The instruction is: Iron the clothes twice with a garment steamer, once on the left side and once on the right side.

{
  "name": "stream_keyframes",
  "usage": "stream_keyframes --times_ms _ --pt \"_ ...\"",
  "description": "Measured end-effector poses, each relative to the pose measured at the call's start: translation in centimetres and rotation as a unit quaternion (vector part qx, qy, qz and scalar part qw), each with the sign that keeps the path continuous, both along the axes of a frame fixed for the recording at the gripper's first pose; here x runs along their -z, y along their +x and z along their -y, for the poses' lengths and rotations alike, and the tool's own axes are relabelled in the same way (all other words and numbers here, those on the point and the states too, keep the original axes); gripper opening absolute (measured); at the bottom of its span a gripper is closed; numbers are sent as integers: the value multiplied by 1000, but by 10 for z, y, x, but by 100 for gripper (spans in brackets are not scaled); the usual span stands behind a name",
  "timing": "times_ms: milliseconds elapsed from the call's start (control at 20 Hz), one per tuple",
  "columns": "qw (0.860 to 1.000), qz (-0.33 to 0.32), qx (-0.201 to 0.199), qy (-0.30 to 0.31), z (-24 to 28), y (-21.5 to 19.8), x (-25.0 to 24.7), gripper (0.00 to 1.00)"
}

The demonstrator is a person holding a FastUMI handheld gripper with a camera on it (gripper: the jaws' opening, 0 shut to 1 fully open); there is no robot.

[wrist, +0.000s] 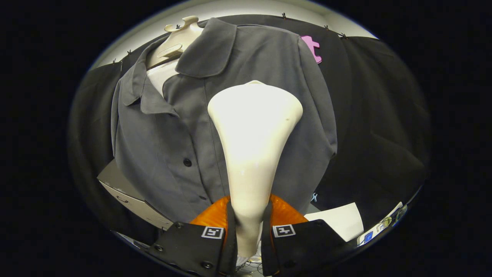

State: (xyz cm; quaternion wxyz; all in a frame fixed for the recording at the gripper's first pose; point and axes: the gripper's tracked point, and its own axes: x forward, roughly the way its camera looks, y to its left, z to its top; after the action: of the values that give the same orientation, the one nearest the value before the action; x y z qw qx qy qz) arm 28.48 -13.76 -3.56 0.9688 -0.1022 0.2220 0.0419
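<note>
While no brand or readable writing could be made out anywhere, noted square black-and-white marker tags (212,232) on the gripper (248,231). Saw the fingers (230,234) closed on the narrow handle of the cream plastic garment steamer (253,154), one pressing each side. Found the steamer's wide head rising straight ahead of the fingers, in front of the chest of the grey button-front collared shirt (184,127). Found that shirt hanging on a cream hanger (178,36) over a white undershirt (163,75), beyond the fingers. Spotted white paper (342,219) on the counter, just beside the gripper.
</note>
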Motion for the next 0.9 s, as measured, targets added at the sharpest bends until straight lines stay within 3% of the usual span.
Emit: stream_keyframes --times_ms 900 --pt "996 -85 -17 3 48 -11 116 33"
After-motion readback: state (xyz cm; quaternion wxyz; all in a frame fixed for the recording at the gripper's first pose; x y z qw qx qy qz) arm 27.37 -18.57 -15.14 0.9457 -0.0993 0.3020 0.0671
